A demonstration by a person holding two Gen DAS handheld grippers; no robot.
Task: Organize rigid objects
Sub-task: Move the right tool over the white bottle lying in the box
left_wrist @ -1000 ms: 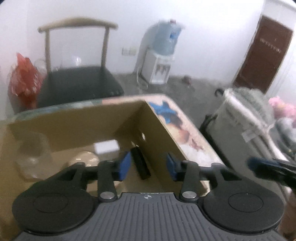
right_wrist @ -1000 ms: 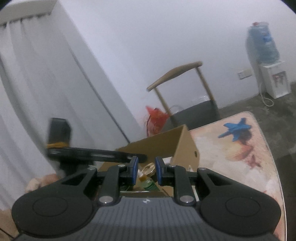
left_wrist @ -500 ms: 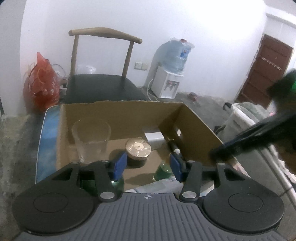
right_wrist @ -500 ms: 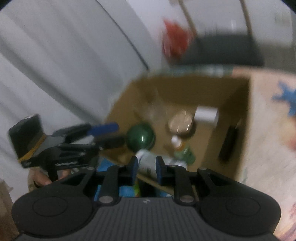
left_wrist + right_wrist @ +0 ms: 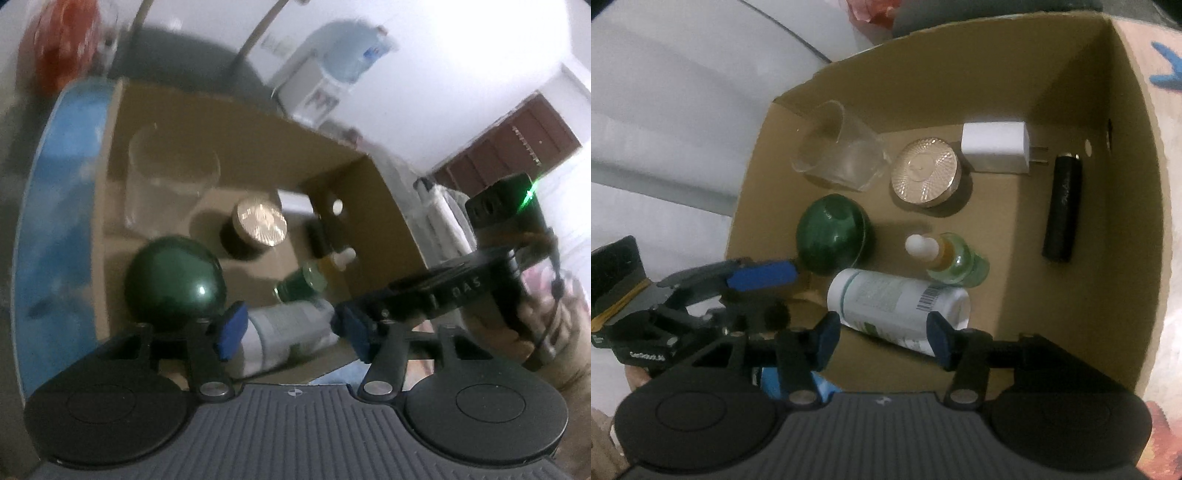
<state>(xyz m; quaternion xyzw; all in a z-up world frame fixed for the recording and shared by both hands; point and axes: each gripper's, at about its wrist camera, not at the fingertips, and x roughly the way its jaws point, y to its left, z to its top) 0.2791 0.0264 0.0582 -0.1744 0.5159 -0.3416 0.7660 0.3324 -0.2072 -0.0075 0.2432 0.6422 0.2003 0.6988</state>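
Nearest my right gripper [image 5: 881, 338], a white plastic bottle with a printed label and barcode [image 5: 897, 306] lies on its side at the near wall of the open brown cardboard box [image 5: 1137, 155]. My jaws are opening, blue pads on either side of that bottle and clear of it, gripping nothing. My left gripper [image 5: 291, 328] comes in from the left over the box's near-left edge; its jaws are opening too, empty, the same bottle showing between them.

I judge the step in hand to be picking this bottle. To do it well, I would let only one gripper commit, since they crowd each other at the near edge. I would close across the round body, not along its length, and squarely, since a cylinder on its side may roll.

Just beyond stand a small green glass dropper bottle with a white bulb [image 5: 951, 260] and a dark green glossy sphere [image 5: 833, 236]; I would lift straight up to miss both. Farther back sit a round gold-lidded jar [image 5: 925, 170], a clear drinking glass [image 5: 836, 151], a white plug adapter [image 5: 995, 147] and, right, a black tube [image 5: 1063, 210].
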